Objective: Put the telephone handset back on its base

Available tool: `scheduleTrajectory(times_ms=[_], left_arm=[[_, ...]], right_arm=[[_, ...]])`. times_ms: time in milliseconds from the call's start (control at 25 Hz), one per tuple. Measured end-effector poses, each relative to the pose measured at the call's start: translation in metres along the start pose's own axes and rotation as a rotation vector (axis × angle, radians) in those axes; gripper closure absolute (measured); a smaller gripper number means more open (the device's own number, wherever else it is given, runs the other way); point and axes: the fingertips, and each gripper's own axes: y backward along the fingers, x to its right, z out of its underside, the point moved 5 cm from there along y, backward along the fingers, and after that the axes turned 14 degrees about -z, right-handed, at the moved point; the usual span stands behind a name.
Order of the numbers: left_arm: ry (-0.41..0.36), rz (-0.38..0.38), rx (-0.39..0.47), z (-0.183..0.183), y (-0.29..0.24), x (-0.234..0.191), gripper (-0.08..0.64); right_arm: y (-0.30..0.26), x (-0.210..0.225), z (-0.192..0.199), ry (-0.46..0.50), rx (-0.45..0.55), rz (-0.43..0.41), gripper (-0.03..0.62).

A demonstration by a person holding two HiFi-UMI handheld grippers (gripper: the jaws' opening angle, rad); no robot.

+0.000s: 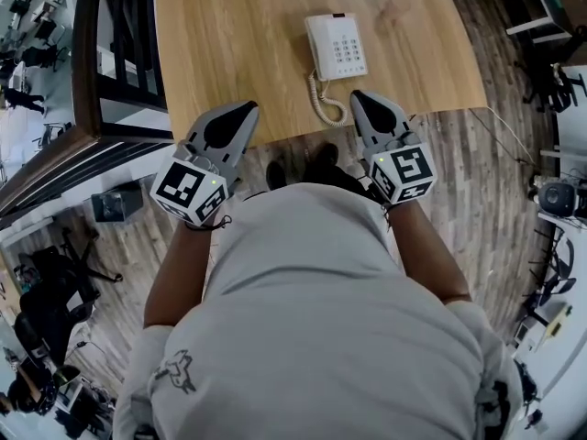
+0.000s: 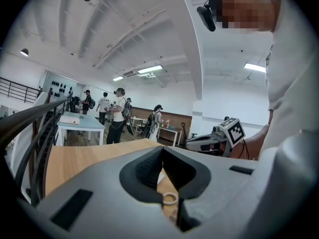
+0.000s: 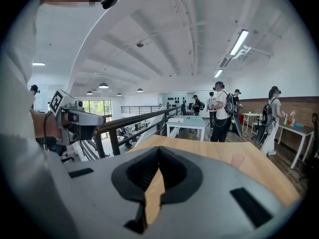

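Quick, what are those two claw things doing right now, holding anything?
Left gripper: closed, holding nothing.
Right gripper: closed, holding nothing.

A light wooden table [image 1: 238, 44] stands on a plank floor [image 1: 477, 181]. A white telephone [image 1: 337, 47] lies right of the table's middle, its handset [image 1: 317, 51] seated on it. Its coiled cord [image 1: 323, 102] trails to the near edge.

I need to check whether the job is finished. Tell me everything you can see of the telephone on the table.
The telephone is a white plastic desk model lying flat on the wooden table, right of its middle. Its handset lies along its left side, seemingly seated in place; a keypad fills the right. A coiled white cord loops from its near end toward the table edge. Nothing but the table touches it.
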Motion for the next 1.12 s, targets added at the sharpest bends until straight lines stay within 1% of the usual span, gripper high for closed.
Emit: scheduleTrajectory(times_ms=[200, 400, 560, 680, 880, 1120], left_arm=[[-0.005, 0.01, -0.007, -0.003, -0.006, 0.025, 0.554], [0.0, -0.02, -0.013, -0.006, -0.016, 0.045, 0.554], [-0.007, -0.045, -0.01, -0.007, -0.029, 0.076, 0.554], [-0.005, -0.076, -0.003, -0.008, -0.035, 0.102, 0.554], [-0.004, -0.155, 0.014, -0.007, -0.04, 0.134, 0.554], [0.009, -0.217, -0.007, 0.004, -0.041, 0.171, 0.554]], right_arm=[[0.027, 0.017, 0.001, -0.02, 0.032, -0.006, 0.586], [0.055, 0.039, 0.007, -0.022, 0.043, -0.027, 0.586], [0.085, 0.057, 0.009, -0.013, 0.056, -0.062, 0.586], [0.105, 0.069, 0.013, -0.013, 0.066, -0.109, 0.587], [0.134, 0.09, 0.018, -0.016, 0.084, -0.18, 0.588], [0.164, 0.102, 0.028, 0.011, 0.086, -0.246, 0.588]])
